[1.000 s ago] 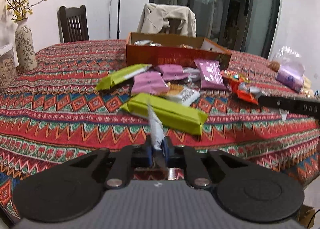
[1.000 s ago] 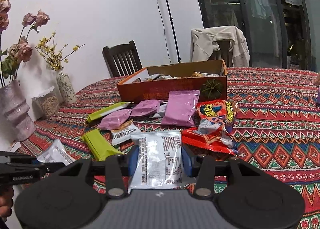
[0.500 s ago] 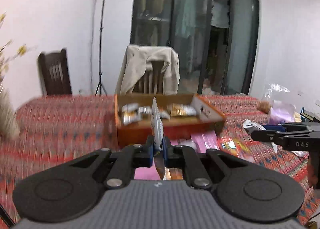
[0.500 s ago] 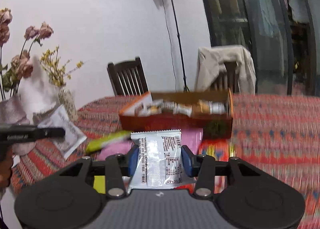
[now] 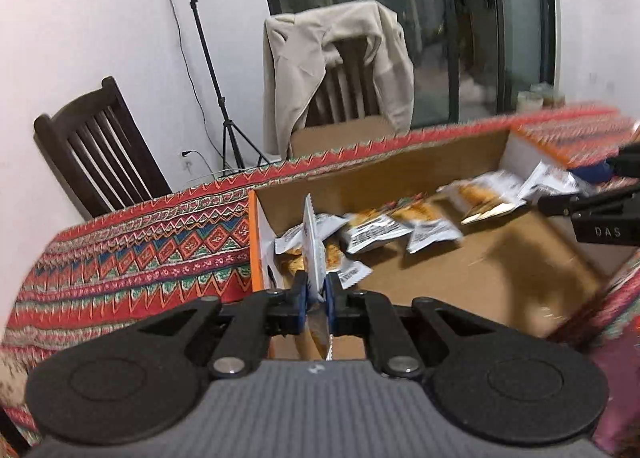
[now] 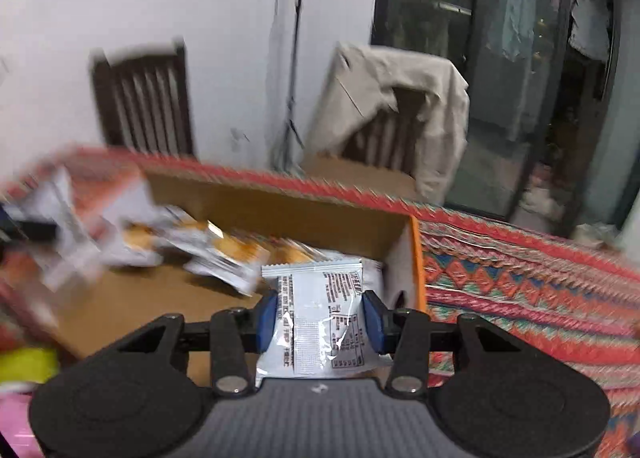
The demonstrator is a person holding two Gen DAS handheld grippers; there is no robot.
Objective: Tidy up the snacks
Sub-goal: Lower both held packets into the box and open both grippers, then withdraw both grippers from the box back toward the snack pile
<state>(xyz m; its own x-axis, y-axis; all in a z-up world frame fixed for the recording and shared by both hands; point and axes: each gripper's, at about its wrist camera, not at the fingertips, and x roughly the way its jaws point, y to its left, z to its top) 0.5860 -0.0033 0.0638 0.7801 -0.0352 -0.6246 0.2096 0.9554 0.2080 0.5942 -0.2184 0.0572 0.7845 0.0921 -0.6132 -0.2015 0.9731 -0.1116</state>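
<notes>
An orange cardboard box (image 5: 500, 282) lies open on the patterned tablecloth and holds several white-and-orange snack packets (image 5: 380, 234). My left gripper (image 5: 316, 292) is shut on a thin white snack packet (image 5: 312, 254), held edge-on above the box's left end. My right gripper (image 6: 320, 314) is shut on a flat white snack packet (image 6: 320, 322), held above the box's right end (image 6: 404, 258). The right gripper also shows at the right edge of the left wrist view (image 5: 600, 218) with its packet (image 5: 548, 182).
Two dark wooden chairs stand behind the table (image 5: 100, 146), one draped with a beige jacket (image 5: 340, 70). A lamp stand (image 5: 208, 70) is by the wall. Green (image 6: 28, 364) and pink (image 6: 16, 418) snack packs lie in front of the box.
Both grippers have lifted off the snack pile and moved forward to hover over the open box, each still holding its white packet.
</notes>
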